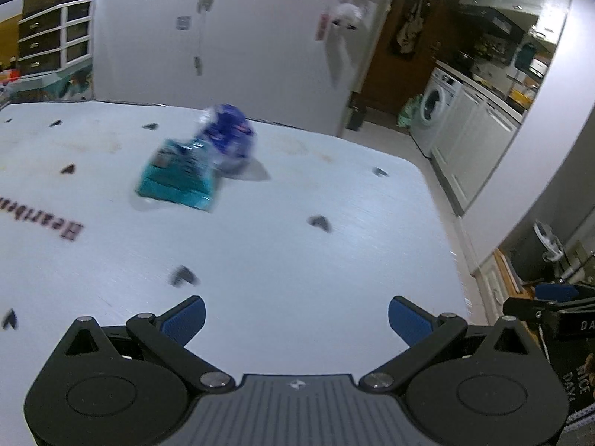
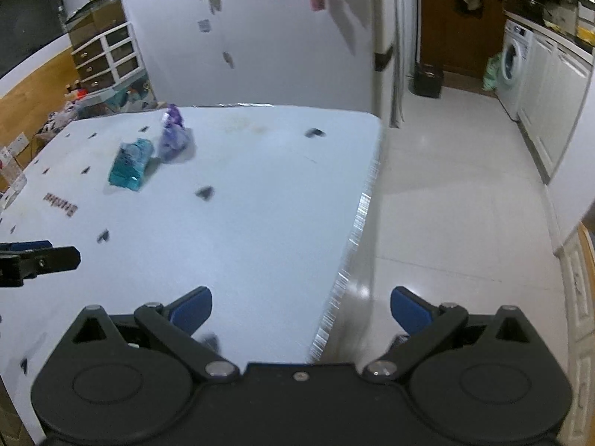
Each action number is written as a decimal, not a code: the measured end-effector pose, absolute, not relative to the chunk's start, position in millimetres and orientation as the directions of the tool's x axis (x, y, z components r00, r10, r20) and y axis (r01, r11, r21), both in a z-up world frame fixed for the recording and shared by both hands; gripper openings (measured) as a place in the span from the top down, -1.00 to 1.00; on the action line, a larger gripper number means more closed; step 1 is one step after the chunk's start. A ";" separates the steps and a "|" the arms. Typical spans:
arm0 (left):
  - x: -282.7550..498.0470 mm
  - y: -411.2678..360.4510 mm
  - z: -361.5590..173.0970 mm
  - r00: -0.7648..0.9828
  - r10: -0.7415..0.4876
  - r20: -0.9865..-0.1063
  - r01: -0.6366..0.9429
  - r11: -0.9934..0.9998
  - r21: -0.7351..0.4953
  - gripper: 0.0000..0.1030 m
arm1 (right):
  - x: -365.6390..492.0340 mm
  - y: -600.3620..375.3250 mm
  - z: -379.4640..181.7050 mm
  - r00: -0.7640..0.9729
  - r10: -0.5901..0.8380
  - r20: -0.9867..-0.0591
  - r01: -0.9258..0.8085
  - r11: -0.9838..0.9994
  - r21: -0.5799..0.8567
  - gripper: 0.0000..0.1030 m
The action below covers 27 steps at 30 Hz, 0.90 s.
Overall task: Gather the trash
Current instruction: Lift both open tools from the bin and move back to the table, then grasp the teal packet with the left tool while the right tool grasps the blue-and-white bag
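A teal packet (image 1: 178,176) lies on the white table (image 1: 297,230), touching a crumpled blue-purple wrapper (image 1: 228,137) just behind it. Both also show in the right wrist view, the teal packet (image 2: 131,163) and the purple wrapper (image 2: 173,137), at the table's far left. My left gripper (image 1: 296,321) is open and empty, over the table well short of the trash. My right gripper (image 2: 301,310) is open and empty, over the table's right edge (image 2: 353,238). The left gripper's finger (image 2: 37,258) shows at the left of the right wrist view.
The table has small dark marks and printed lettering (image 1: 44,219). A white wall (image 1: 241,37) stands behind the table. To the right are tiled floor (image 2: 465,204), a washing machine (image 2: 515,59), white cabinets (image 2: 554,111) and a dark bin (image 2: 427,80).
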<state>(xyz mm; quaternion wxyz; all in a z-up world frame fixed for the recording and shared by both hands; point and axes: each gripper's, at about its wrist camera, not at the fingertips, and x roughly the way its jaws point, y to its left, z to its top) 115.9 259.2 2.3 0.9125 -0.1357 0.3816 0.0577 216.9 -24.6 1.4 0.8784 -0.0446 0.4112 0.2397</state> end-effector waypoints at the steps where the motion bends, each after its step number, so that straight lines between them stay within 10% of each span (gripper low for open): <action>1: 118.6 267.7 1.7 0.704 0.007 -0.710 -0.213 0.956 -0.202 -1.00 | 219.9 -14.6 2.5 0.548 0.391 -0.739 -0.463 0.878 0.120 -1.00; 27: 263.2 393.5 -54.1 0.785 0.066 -0.616 -0.182 0.975 -0.127 -1.00 | 336.1 201.3 24.4 0.555 0.484 -0.676 -0.569 0.814 0.115 -1.00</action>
